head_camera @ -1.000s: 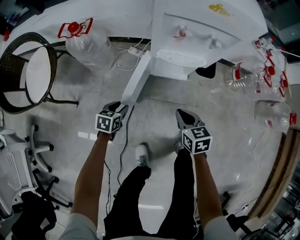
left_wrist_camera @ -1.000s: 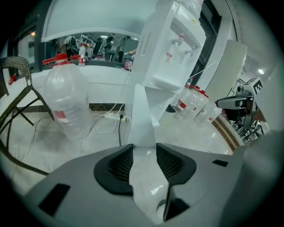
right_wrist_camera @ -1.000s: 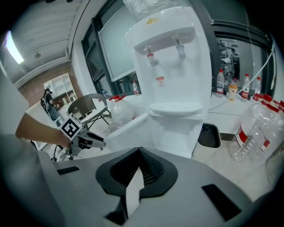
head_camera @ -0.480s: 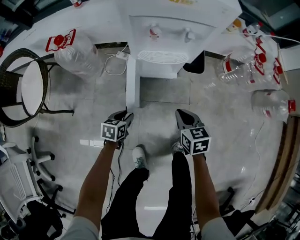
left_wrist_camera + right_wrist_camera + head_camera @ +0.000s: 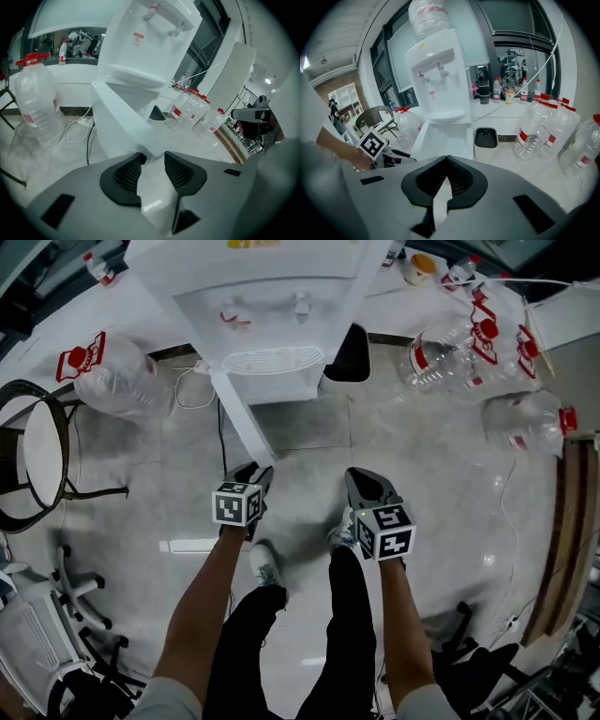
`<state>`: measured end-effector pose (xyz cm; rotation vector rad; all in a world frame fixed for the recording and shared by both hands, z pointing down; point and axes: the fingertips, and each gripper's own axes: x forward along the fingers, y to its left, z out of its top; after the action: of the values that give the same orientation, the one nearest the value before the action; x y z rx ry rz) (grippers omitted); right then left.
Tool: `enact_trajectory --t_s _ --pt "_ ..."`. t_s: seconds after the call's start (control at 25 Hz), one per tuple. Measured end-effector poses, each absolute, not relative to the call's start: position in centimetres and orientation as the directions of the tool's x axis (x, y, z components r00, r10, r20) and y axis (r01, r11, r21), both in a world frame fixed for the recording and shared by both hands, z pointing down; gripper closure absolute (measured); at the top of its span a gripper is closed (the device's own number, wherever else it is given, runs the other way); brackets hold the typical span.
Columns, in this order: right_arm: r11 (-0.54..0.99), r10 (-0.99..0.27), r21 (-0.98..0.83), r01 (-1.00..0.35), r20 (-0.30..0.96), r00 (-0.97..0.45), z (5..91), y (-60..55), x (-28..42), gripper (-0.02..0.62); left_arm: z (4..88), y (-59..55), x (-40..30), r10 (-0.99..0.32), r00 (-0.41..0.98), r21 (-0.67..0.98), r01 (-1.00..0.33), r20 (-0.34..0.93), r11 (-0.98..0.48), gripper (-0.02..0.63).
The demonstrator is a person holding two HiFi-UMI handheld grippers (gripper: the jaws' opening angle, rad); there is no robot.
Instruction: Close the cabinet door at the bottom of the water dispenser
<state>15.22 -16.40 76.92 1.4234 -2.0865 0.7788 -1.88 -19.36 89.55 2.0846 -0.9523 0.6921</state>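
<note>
The white water dispenser (image 5: pixel 272 306) stands at the top of the head view. Its bottom cabinet door (image 5: pixel 239 418) hangs open and slants out across the floor toward me. My left gripper (image 5: pixel 261 471) is at the door's free end. In the left gripper view the door (image 5: pixel 122 119) runs up to that gripper (image 5: pixel 152 154), whose jaws are opening, with the door's edge between their tips. My right gripper (image 5: pixel 361 478) hovers over the floor to the door's right. In its own view the right gripper (image 5: pixel 447 161) is shut and holds nothing.
Large clear water bottles lie on the floor, one at the left (image 5: pixel 112 376) and several at the right (image 5: pixel 450 348). A dark bin (image 5: pixel 349 354) sits beside the dispenser, a cable (image 5: pixel 192 390) trails from it, and a round chair (image 5: pixel 37 456) stands far left. My feet (image 5: pixel 267 563) are just behind the grippers.
The dispenser has shifted left in the head view, and the door now slants to the lower right. The left gripper moved right, staying at the door's free end. The right gripper shifted slightly.
</note>
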Motion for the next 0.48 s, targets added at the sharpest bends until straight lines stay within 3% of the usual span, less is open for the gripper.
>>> enact_trajectory --t_s 0.48 --pt "0.231 -0.674 -0.179 -0.956 0.68 -0.29 77.9 -16.9 21.6 0.568 89.8 -23.2 6.4 -0.439 0.556 0.388 -0.822 0.706 -0.418 0.437"
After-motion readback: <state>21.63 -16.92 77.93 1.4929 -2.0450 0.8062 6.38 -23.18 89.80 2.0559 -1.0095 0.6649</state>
